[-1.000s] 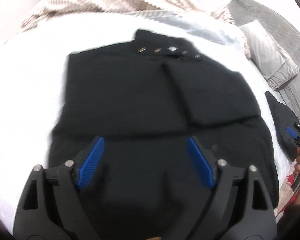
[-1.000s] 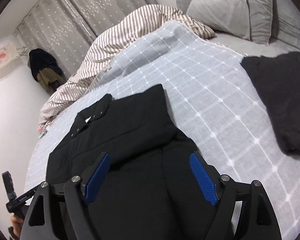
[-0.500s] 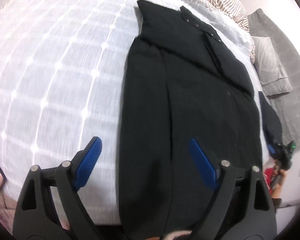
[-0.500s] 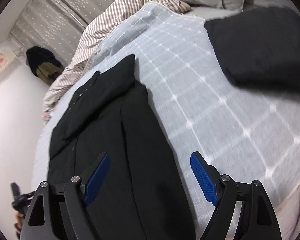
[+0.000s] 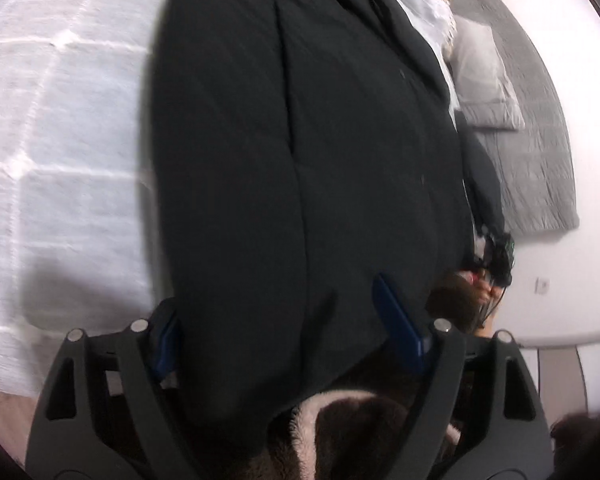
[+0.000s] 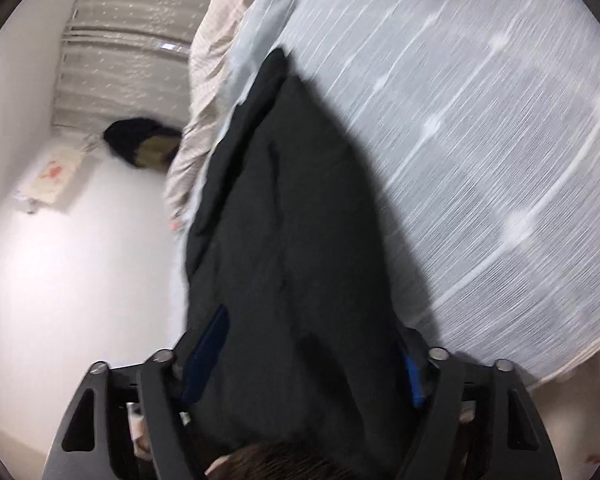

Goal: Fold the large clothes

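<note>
- Left tongs (image 5: 288,336): fingers spread wide at the lower edge of the frame, with the hem end of the black coat (image 5: 300,140) lying between them. Half a second ago they stood clear above the hem; now the cloth fills the gap, one blue pad half hidden at its edge.
- Right tongs (image 6: 300,360): likewise wide, with the coat's (image 6: 292,220) near edge between the fingers, where earlier they hovered back from it. Neither pair has closed.
- Coat: it lies lengthwise on the bed, running from the bottom centre to the upper part of each frame, sleeves already folded in.
- Bed (image 5: 60,140): the white checked cover fills the left of the left-wrist frame and the right of the right-wrist frame (image 6: 500,140).
- Reading: both tongs have come down onto the hem, so the next step is likely a grasp and a lengthwise fold toward the collar.
- Grey pillow (image 5: 484,80), upper right.
</note>
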Tool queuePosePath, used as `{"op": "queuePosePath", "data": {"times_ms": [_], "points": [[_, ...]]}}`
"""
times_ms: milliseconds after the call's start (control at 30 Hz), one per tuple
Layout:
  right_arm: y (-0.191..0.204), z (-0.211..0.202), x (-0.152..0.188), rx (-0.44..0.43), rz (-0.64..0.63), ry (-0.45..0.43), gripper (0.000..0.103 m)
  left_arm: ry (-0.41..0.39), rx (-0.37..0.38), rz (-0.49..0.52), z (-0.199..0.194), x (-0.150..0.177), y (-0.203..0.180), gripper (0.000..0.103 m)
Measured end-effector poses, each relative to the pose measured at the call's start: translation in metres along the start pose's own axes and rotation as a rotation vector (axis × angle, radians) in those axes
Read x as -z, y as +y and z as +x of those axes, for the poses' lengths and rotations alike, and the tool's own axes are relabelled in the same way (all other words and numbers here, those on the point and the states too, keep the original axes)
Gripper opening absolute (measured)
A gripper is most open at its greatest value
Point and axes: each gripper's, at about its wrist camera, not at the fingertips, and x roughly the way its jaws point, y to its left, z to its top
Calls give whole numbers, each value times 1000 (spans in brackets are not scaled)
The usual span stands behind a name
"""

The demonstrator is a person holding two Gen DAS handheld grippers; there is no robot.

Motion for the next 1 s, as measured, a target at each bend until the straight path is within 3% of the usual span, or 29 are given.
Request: {"op": "queuePosePath", "data": {"times_ms": [67,100,133,200,267,633,900,1000], "points": [[8,2,5,-44,-9,13,57,-4,2,15,2,4,-4,79],[14,2,6,-80,-16,19,39,3,11,12,3,4,-5,68],[18,4,6,-109,-13,24,20,17,-1,14,3,5,-6,50],[30,4,6,-138,-18,27,14,-2,-53,28,0,3,-12,26],[57,-2,8,-93,-96,2,11,-56,-34,27,-12,6,-19,15],[195,-63,24,-248,-394,-183,7,-520,86,270,-149,35,-128,7],[259,-113,66,-281,-517,-273,7,-721,161,348,-232,83,-140,7],[265,-129,63,-255,-505,-296,7,-783,127,308,-247,81,-128,8]]}}
